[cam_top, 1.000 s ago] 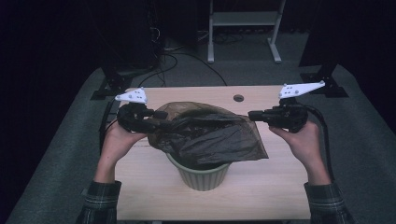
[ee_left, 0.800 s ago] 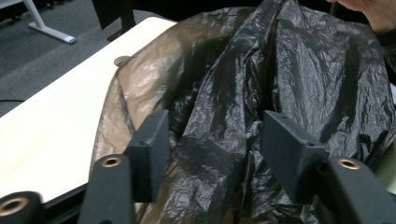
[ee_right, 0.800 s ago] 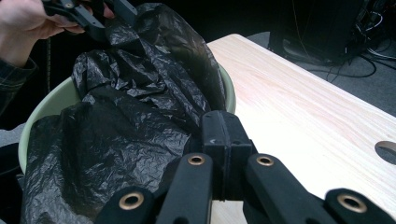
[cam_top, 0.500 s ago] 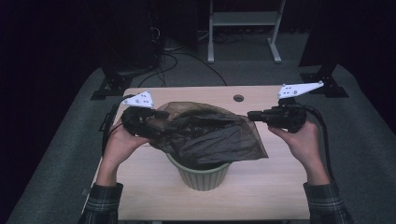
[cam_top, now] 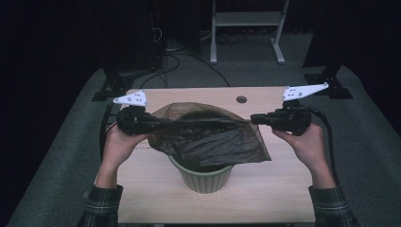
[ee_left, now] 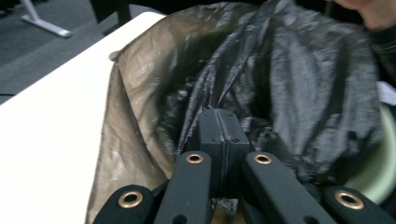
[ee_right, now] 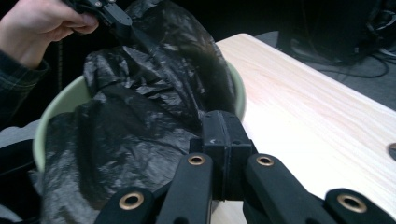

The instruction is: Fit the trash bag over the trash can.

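Observation:
A dark, thin plastic bag (cam_top: 208, 137) is stretched over a pale green bin (cam_top: 203, 177) on the wooden table (cam_top: 265, 189). My left gripper (cam_top: 163, 124) holds the bag's left edge; its jaws have just been closing and now stand shut, with film pinched between them. In the left gripper view, the bag (ee_left: 289, 84) bunches around the left gripper (ee_left: 219, 114). My right gripper (cam_top: 253, 118) is shut on the bag's right corner. In the right gripper view, the right gripper (ee_right: 219, 116) meets the bag (ee_right: 140, 102) over the bin's rim (ee_right: 51, 116).
A small round hole (cam_top: 241, 99) sits in the table's far side. Behind the table, a white frame (cam_top: 246, 19) stands on the floor with cables nearby. Black stand bases (cam_top: 113, 90) flank the far corners. Bare wood (ee_right: 303, 102) lies beside the bin.
The left gripper shifted slightly and its jaws closed on the bag's left edge. The bag hangs much the same. The right gripper has not moved.

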Motion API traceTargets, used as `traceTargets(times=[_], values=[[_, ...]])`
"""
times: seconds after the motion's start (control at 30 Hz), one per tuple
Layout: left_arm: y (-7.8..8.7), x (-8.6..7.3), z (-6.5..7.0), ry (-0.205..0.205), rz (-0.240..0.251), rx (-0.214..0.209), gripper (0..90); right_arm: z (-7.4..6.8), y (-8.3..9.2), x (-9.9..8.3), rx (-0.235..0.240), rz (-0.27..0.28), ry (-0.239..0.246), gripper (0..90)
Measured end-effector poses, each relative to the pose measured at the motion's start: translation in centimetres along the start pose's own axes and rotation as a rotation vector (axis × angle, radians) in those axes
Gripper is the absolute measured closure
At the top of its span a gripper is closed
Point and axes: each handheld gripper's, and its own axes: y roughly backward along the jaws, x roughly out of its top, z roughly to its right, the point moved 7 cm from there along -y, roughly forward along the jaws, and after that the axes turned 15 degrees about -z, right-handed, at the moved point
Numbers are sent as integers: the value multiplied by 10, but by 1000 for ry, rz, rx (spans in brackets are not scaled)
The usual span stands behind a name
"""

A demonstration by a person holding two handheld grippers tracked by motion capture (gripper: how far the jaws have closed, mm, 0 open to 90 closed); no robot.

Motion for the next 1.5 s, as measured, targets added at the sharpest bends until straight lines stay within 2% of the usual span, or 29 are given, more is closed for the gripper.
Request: traceTargets(times=[0.1,0.3,0.5,0.63,0.9,1.1,1.23,1.5], values=[[4,-2,5,8,-2,-51,900,-4,0,0,31,-1,3,899],[13,-6,21,-27,-27,-96,900,-11,3,-2,64,-9,31,899],[20,-10,39,-54,-59,-119,900,-23,6,-5,102,-7,60,899],[25,-15,50,-58,-72,-143,900,-32,6,-9,122,-16,72,899],[30,-32,70,-71,-86,-171,900,-57,9,-20,161,-15,98,899],[21,-52,77,-53,-104,-196,900,-74,3,-38,192,-47,105,899],[11,-67,79,-34,-118,-221,900,-81,-3,-51,211,-63,102,899],[-11,-93,80,7,-149,-244,900,-94,-19,-76,257,-100,90,899]])
